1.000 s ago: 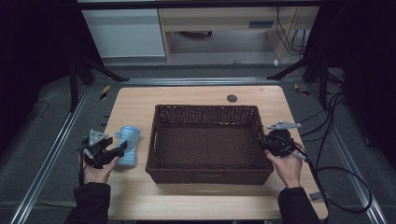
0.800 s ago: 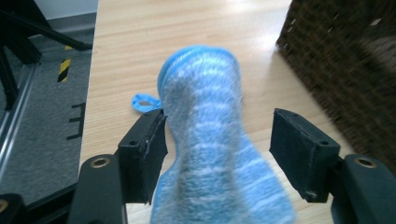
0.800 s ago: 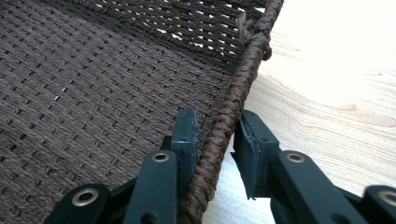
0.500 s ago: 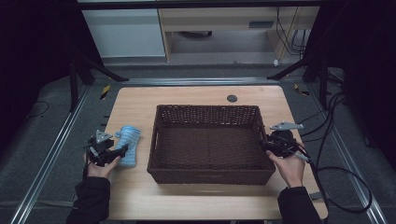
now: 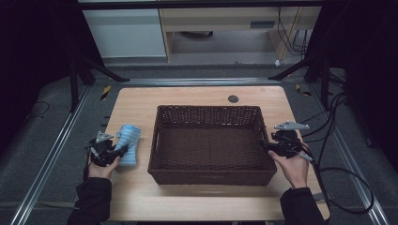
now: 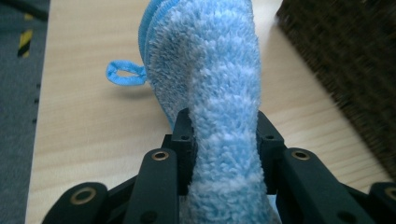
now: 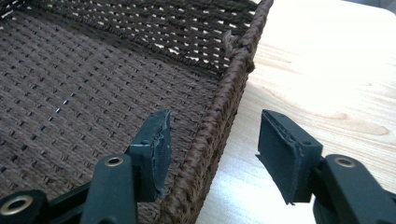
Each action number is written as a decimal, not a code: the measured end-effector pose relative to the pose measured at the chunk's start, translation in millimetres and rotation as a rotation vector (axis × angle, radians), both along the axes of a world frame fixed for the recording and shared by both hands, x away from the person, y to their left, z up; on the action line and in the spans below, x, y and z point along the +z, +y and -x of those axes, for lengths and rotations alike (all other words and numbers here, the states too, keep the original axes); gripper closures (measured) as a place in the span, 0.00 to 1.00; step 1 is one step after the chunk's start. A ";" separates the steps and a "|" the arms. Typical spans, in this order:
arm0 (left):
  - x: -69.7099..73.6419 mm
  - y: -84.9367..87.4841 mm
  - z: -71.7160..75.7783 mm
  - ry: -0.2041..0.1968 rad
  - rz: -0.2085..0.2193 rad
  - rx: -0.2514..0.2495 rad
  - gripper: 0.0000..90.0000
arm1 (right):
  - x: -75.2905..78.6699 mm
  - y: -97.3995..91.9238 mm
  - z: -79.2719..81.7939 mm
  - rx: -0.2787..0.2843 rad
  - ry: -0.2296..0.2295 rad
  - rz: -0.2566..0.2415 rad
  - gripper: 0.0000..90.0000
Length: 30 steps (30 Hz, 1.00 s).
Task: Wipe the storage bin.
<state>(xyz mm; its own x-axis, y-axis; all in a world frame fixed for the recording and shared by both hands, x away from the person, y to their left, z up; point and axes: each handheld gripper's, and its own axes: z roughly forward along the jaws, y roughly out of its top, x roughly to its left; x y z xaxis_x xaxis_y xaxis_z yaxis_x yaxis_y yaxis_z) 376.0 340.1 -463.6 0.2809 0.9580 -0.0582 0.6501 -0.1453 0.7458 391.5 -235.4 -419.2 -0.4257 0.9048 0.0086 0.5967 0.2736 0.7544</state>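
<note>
left tongs (image 6: pixel 224 140) have just closed, grasping the fluffy blue cloth (image 6: pixel 210 70) on the tabletop (image 6: pixel 88 116); right tongs (image 7: pixel 212 154), just opening, straddle the wicker basket's rim (image 7: pixel 229 93); cloth not yet in basket

high view: fixed above the person's near side of the table (image 5: pixel 197 96), looking forward and down; takes in the whole tabletop, floor and shelving beyond.
left gripper view: rides on the left gripper (image 6: pixel 224 154), very close and low over the left part of the table, facing along the blue cloth (image 6: pixel 210 70) toward the far edge.
right gripper view: rides on the right gripper (image 7: pixel 212 154), close and low, facing along the right wall of the wicker basket (image 7: pixel 229 98).
shared: the basket and the wooden tabletop appear in all three; the cloth (image 5: pixel 127 143) in the high and left gripper views.
</note>
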 end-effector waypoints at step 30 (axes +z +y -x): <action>-5.7 -55.4 -46.3 0.023 -0.067 -0.124 0.76 | -4.5 6.0 -3.7 0.032 0.057 -0.013 0.74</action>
<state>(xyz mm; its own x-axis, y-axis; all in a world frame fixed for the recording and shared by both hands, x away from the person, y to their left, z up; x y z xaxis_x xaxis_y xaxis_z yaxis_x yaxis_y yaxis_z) 422.3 284.8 -469.3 0.3971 0.9178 -0.0029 0.6406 -0.2749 0.7170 395.2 -229.5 -423.8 -0.4526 0.8905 0.0452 0.6301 0.2836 0.7229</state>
